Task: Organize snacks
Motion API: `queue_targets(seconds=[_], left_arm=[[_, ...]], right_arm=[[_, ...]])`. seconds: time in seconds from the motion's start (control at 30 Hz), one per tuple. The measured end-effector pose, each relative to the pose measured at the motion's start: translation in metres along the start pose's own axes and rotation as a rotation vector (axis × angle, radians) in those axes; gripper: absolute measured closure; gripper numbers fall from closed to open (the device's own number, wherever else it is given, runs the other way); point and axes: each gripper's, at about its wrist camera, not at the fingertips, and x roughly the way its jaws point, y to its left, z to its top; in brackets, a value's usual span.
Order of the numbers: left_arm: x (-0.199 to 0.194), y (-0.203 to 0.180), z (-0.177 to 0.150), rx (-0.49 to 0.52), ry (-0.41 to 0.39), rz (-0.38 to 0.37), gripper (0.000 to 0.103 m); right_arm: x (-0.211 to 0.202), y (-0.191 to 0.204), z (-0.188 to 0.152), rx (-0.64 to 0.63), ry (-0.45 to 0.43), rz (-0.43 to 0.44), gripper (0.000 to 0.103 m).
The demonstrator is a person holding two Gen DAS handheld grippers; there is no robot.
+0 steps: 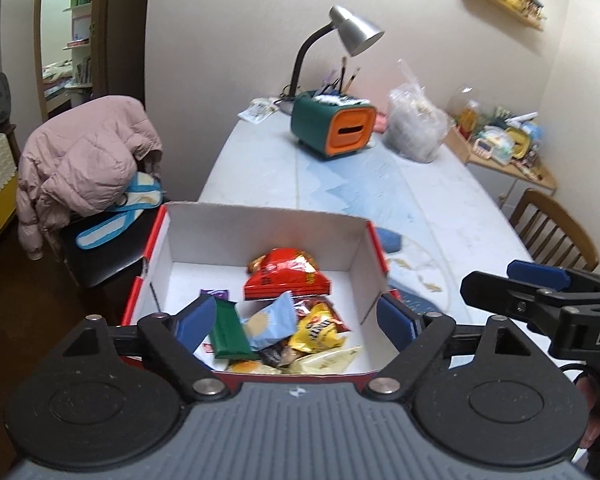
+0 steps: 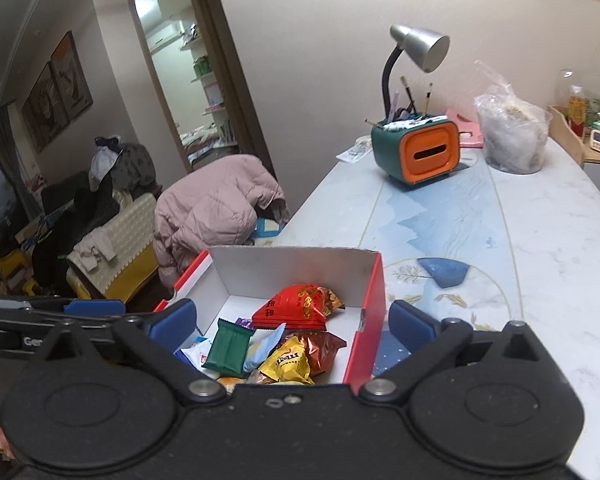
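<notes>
Both grippers tilted downward, side by side over the near end of the box. Left gripper above the box's near edge; right gripper just to its right, its blue fingers showing at the edge of the left wrist view.

Box: red outside, white inside, open-topped, standing at the near end of the pale marbled desk. Inside, loose snack packets heaped toward the near wall: a red bag farthest back, a green bar, a light-blue packet, a yellow bag, a dark red foil bag.

Fingers of both grippers spread wide, released, gripping nothing, packets visible in the gap between them, untouched.
</notes>
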Motion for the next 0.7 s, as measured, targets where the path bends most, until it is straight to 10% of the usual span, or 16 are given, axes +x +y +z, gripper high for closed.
queue_targets(seconds=[0.7], left_arm=[[-0.020, -0.020, -0.007, 0.058, -0.069, 0.004, 0.008]], right_arm=[[-0.037, 0.009, -0.020, 0.007, -0.114, -0.098, 0.000]])
